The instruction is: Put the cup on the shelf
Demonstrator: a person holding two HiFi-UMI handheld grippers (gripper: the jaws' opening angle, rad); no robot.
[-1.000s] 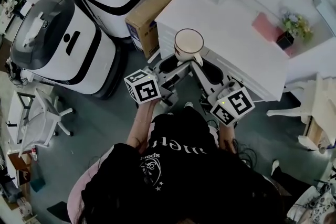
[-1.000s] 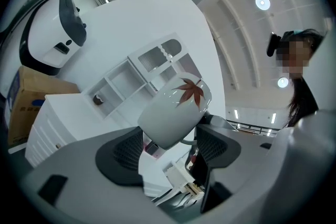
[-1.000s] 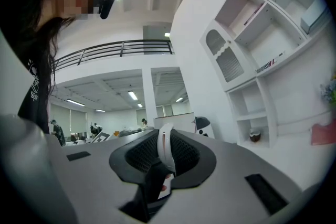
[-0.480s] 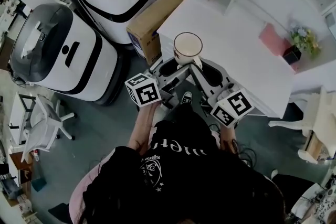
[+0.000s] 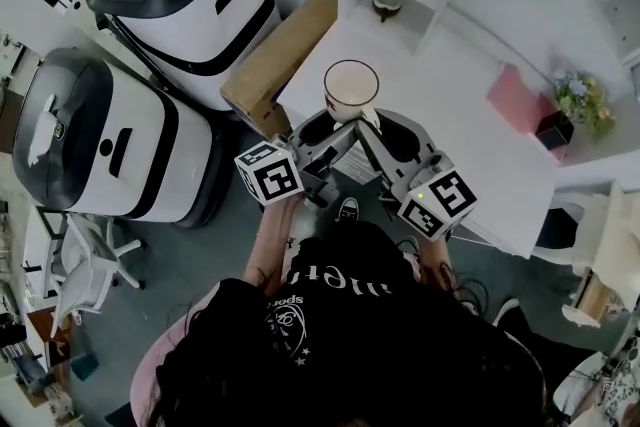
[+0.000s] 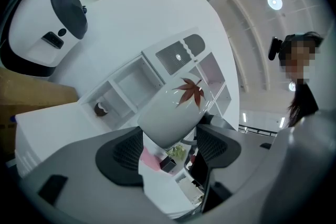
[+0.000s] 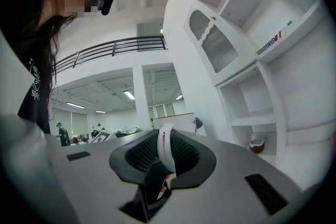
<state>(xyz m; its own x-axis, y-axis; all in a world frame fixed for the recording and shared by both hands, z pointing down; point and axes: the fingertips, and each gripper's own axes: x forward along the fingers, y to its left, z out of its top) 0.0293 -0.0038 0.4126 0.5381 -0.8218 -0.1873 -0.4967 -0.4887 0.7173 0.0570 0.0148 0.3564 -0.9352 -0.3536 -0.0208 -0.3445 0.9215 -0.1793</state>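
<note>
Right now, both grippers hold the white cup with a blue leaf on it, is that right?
Not quite. The leaf on the white cup is red, not blue; the left gripper view shows it. The rest is right: the left gripper clamps the cup's body and the right gripper pinches its handle.

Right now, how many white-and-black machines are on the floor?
2: one machine beside the box, upper left; the other below it, at the left edge. Others may lie out of view.

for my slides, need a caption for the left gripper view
Left claw holds a white maple-leaf cup before white shelves
</note>
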